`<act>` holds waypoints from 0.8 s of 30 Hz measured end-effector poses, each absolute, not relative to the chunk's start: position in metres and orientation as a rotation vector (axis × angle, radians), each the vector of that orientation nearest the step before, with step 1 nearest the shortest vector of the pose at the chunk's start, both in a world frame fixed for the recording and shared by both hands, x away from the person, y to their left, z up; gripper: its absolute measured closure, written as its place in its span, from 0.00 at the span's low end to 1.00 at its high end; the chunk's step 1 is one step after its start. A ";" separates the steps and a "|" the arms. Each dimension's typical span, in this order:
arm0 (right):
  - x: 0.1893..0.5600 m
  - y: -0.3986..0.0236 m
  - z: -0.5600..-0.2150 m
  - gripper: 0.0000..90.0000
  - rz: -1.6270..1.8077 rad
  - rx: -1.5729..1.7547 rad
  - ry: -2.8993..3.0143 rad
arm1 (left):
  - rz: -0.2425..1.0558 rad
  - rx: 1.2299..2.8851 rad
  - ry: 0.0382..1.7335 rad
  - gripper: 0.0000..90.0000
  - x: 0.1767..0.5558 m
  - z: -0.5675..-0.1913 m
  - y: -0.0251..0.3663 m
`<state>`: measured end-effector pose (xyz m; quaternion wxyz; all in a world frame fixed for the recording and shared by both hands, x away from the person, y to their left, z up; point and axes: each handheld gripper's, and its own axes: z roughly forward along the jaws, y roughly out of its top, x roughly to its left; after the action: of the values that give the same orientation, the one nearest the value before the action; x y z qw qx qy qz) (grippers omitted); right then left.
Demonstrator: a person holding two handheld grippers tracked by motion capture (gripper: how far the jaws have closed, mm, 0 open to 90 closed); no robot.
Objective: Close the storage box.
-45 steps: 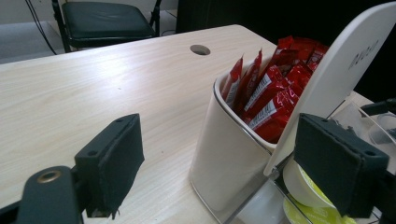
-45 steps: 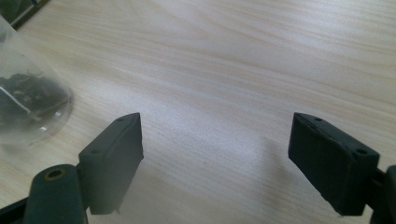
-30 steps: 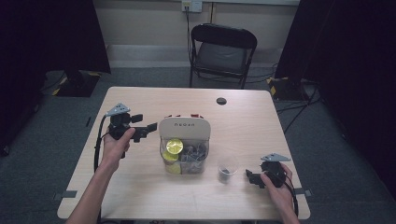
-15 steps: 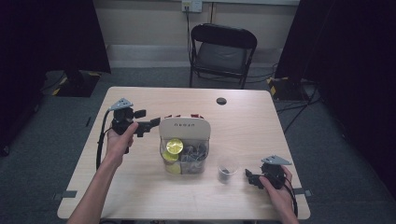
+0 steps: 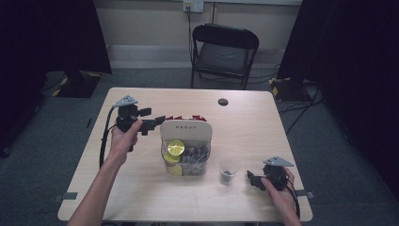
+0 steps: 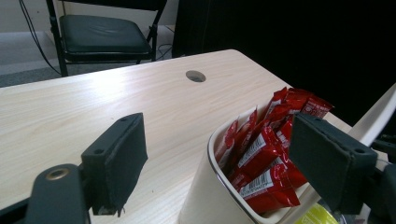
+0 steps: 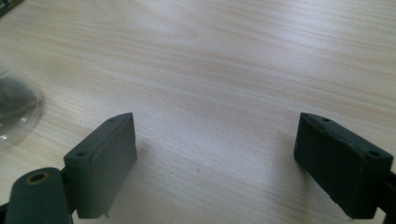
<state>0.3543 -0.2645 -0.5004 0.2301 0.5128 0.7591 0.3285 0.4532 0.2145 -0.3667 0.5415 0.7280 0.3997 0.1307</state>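
Observation:
A white divided caddy [image 5: 184, 128] stands mid-table. Its back compartment holds several red packets [image 5: 185, 117], and the front ones hold yellow lime-like pieces [image 5: 176, 148] and dark items [image 5: 196, 152]. My left gripper [image 5: 158, 121] is held above the table at the caddy's back left corner, open. In the left gripper view the red packets [image 6: 266, 158] and the caddy rim [image 6: 212, 154] lie between the jaws of the left gripper [image 6: 219, 137], untouched. A small clear cup [image 5: 228, 169] with dark contents stands right of the caddy. My right gripper [image 5: 250, 177] rests low beside it, open over bare wood [image 7: 215, 140].
A round cable hole [image 5: 223, 101] is in the table's far side, also visible in the left gripper view as the hole [image 6: 195, 75]. A black folding chair [image 5: 222, 52] stands behind the table. The cup's edge [image 7: 16, 116] shows at the left of the right gripper view.
My left gripper has shifted slightly right and toward the back of the caddy. The right gripper has stayed almost in place.

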 end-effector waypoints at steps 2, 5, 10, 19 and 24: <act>0.355 -0.264 -0.500 0.14 0.904 1.412 2.088 | 0.314 1.732 0.953 0.21 0.452 -0.368 0.213; 0.354 -0.264 -0.500 0.14 0.903 1.411 2.088 | 0.305 1.729 0.949 0.21 0.452 -0.370 0.213; 0.355 -0.264 -0.500 0.14 0.902 1.411 2.089 | 0.297 1.718 0.960 0.21 0.450 -0.370 0.214; 0.355 -0.264 -0.500 0.13 0.902 1.411 2.089 | 0.306 1.736 0.961 0.21 0.449 -0.370 0.210; 0.355 -0.264 -0.500 0.13 0.901 1.411 2.090 | 0.297 1.728 0.963 0.21 0.448 -0.370 0.207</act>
<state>0.3546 -0.2644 -0.5004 0.2299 0.5128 0.7595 0.3275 0.4475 0.2071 -0.3701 0.5402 0.7268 0.4053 0.1250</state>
